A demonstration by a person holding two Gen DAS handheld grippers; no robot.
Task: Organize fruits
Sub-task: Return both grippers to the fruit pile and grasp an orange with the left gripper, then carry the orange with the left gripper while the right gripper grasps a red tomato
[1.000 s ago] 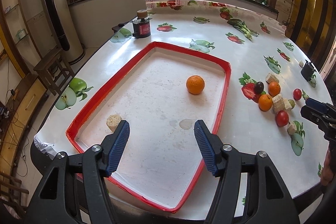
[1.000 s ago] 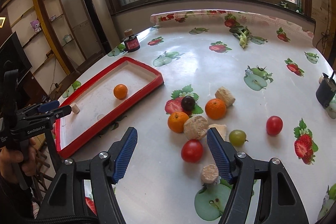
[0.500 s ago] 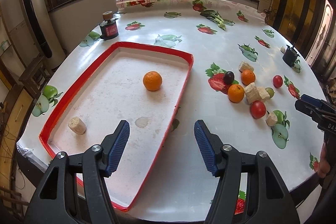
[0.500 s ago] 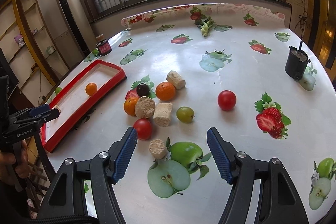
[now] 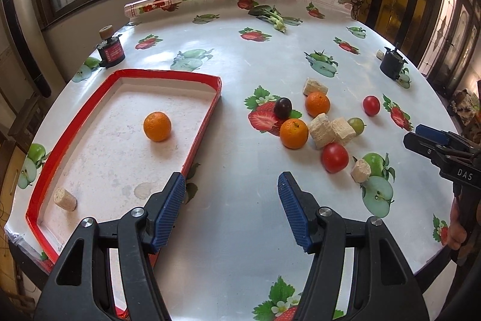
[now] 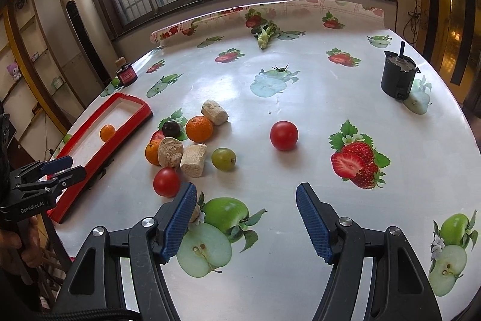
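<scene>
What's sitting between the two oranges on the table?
In the right wrist view, a dark plum sits between the near orange and the far orange, a little off to the tray side.

both wrist views look down along their fingers (image 5: 168,209) — sharing the fruit pile (image 6: 186,146).

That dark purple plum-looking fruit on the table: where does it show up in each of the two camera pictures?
Left wrist view: the dark plum sits right of centre, on a printed strawberry, just right of the red tray.
Right wrist view: the dark plum is left of centre, behind the pale blocks.
Shared landmark: the orange just to its right in both views.
</scene>
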